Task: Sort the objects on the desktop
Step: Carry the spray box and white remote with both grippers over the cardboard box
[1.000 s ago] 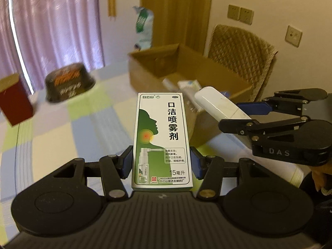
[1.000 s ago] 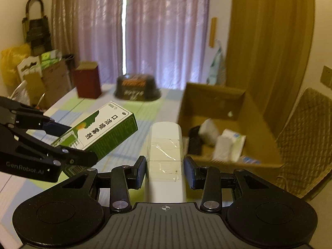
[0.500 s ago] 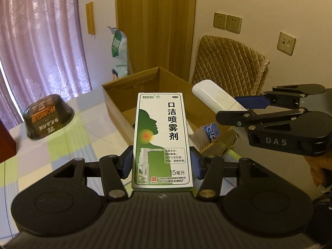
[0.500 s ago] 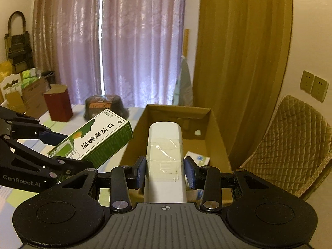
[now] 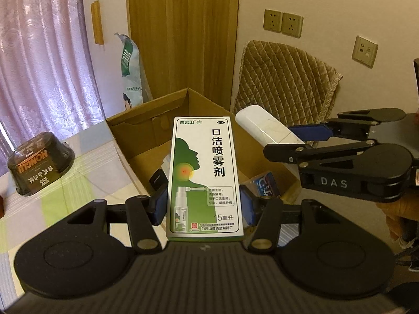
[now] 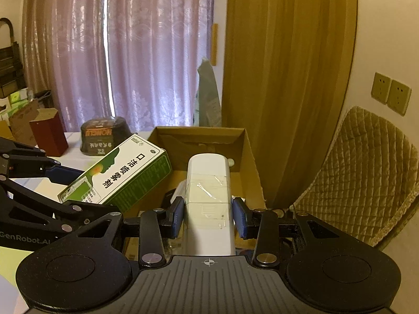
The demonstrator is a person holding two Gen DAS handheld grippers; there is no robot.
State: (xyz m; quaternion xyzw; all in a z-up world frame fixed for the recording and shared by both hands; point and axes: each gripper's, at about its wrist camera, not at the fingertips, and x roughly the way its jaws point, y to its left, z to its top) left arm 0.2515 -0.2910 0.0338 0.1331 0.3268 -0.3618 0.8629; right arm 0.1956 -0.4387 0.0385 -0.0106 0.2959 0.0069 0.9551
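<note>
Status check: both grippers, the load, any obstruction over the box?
Left gripper shut on spray box. Right gripper shut on white remote. Both above cardboard box; drop path unobstructed.

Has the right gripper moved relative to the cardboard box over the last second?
Yes. The right gripper, shut on the white remote, moved forward over the cardboard box.

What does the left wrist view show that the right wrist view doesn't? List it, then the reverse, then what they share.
Only the left wrist view: the printed front of the spray box seen head-on in the left tool, and a blue-labelled packet in the cardboard box.

Only the right wrist view: a dark red box on the table, and clear tape across the white remote held by the right tool.

Both: the two held items above the cardboard box, the black bowl, the quilted chair.
</note>
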